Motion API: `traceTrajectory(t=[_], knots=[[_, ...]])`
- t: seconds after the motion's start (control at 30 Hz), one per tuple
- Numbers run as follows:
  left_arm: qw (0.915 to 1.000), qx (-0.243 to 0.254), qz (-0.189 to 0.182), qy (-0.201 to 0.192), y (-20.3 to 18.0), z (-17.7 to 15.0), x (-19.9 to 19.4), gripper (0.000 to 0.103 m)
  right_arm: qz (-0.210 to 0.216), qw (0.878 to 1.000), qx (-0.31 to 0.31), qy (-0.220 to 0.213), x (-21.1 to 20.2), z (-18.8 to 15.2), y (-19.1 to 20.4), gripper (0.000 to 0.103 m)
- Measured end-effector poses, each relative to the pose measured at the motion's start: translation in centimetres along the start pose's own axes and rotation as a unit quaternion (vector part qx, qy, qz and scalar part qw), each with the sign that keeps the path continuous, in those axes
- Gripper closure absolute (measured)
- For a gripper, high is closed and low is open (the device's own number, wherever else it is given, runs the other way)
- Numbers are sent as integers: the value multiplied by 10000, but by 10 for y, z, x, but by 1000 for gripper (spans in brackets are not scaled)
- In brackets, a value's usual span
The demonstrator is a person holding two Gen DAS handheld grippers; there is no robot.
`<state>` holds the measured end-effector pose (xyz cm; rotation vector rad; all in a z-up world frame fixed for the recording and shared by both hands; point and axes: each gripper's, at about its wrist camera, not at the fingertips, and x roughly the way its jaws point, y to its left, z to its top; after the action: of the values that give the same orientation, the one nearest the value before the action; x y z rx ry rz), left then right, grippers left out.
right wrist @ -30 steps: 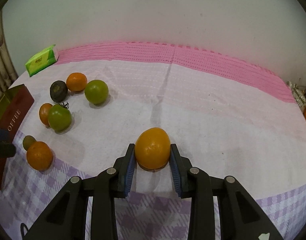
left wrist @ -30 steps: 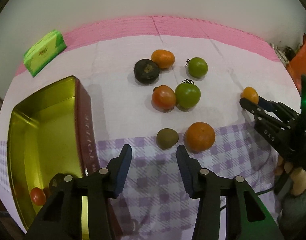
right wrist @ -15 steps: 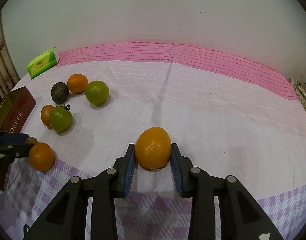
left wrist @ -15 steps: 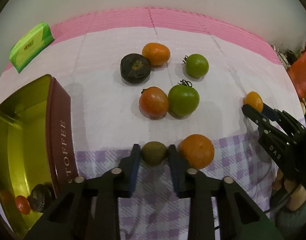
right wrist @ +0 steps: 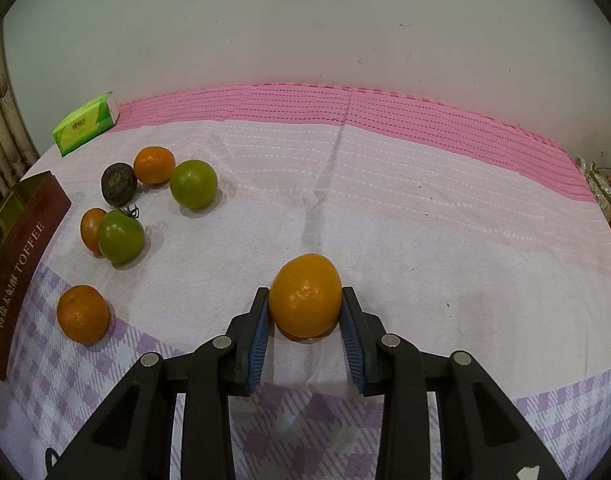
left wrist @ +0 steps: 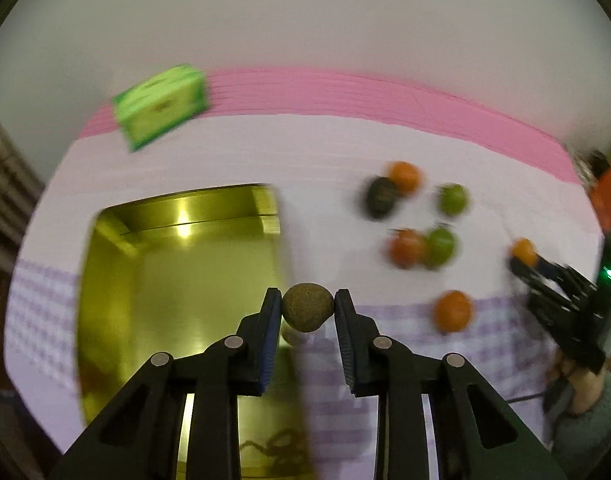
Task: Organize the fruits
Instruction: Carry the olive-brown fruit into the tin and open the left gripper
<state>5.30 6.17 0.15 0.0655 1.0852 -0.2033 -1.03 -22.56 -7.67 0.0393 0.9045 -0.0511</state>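
**small brown fruit at the tin's edge, orange waiting in the other grip**

the left gripper [left wrist: 308, 307] is clamped on the small round brown kiwi-like fruit [left wrist: 307, 307], held by its sides right over the right wall of the open gold metal tin [left wrist: 105, 280] at the table's left edge. let go now and it could strike that rim and roll back onto the cloth. the right gripper [right wrist: 305, 312] pinches the smooth orange citrus fruit [right wrist: 305, 295] near the front edge; that round skin might squirt out.
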Motion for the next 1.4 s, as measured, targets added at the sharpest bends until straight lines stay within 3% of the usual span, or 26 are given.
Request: traceTrajectory(t=[0.2, 0.47, 1.13, 1.4], knots=[[9973, -480, 462, 324, 64, -7, 17, 75, -26, 10000, -24, 10, 1, 0, 2, 71], [9924, -794, 653, 670, 100, -20, 45, 75, -31, 10000, -31, 12, 2, 0, 2, 71], [9929, -636, 704, 715, 98, -25, 58, 74, -47, 10000, -43, 19, 2, 0, 2, 71], [9928, -654, 715, 705, 101, -29, 57, 68, -59, 9999, -83, 30, 2, 0, 3, 71]])
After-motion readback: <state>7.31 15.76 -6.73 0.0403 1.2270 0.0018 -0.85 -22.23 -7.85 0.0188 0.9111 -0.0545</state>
